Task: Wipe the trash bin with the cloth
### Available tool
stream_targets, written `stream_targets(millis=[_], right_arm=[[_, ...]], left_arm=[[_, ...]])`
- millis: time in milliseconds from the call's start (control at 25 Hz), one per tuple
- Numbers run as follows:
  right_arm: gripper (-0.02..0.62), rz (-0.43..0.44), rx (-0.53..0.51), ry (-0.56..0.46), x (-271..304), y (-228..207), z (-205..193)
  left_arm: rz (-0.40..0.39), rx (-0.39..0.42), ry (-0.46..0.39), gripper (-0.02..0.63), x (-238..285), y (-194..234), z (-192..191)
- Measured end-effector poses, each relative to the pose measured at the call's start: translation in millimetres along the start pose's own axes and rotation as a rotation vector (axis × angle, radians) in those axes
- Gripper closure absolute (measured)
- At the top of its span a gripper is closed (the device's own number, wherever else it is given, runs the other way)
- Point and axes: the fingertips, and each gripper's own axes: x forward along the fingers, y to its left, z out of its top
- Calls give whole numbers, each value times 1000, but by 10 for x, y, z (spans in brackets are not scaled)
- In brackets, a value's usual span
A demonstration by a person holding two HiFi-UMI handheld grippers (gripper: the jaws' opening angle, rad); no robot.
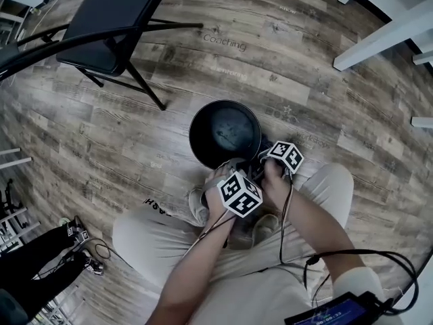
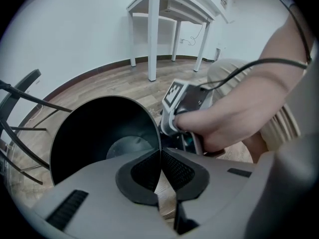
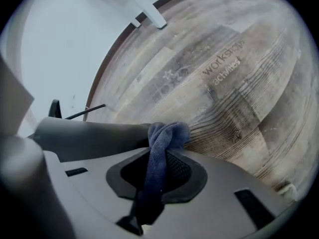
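At the trash bin's [image 1: 223, 133] near rim, seemingly mid-wipe: bracing with left tongs [image 2: 160, 156] pinched on that rim, holding blue cloth [image 3: 167, 133] clamped in right tongs [image 3: 163, 156] beside its outer wall; next, probably pressing and sweeping around.

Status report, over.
Left gripper shut on bin rim. Right gripper shut on cloth, by bin's outer wall. Nothing in the way.

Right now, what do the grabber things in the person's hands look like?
Both are chunky grey plastic tools. The left gripper and right gripper have wide grey jaws lined with black dimpled pads. Each carries a white cube printed with black square markers, and thin black cables trail back along the bare forearms. No sleeves show.
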Motion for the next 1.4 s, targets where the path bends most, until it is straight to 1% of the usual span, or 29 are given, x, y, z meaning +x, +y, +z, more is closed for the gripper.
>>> stream_targets(millis=[120, 280, 360, 560, 680, 760, 840, 880, 960, 1080, 1120, 1160, 1280, 1400], right_arm=[[526, 78, -44, -18, -445, 259, 58], [526, 174, -32, -30, -937, 420, 1], [526, 218, -51, -45, -1150, 501, -47], [526, 289, -93, -71, -1477, 595, -154], [526, 318, -117, -66, -1554, 636, -204], [526, 337, -119, -53, -1580, 675, -234], [526, 351, -112, -45, -1591, 711, -252], [526, 357, -108, -47, -1591, 728, -256], [526, 373, -95, -54, -1577, 769, -260], [526, 403, -69, -58, -1527, 841, -279], [526, 410, -64, -59, -1499, 860, -290], [526, 414, -58, -61, -1467, 871, -300], [526, 411, -21, -66, -1347, 863, -315], [526, 402, 25, -68, -1215, 829, -319]], left_arm=[[-1, -10, 4, 581, 5, -2, 32], [15, -45, -2, 581, 25, 15, 80], [22, -72, -7, 581, 33, 27, 113], [28, -160, -37, 581, 46, 85, 198], [32, -186, -59, 582, 49, 113, 229], [23, -174, -70, 587, 46, 98, 238], [6, -144, -78, 591, 34, 62, 249], [-3, -129, -83, 577, 16, 41, 258], [-11, -97, -89, 527, -52, 6, 284], [19, -30, -68, 504, -183, 34, 261], [29, -20, -55, 502, -213, 72, 221], [31, -25, -44, 502, -231, 114, 171], [-2, -85, -34, 497, -240, 181, 62], [-32, -88, -4, 499, -183, 123, -38]])
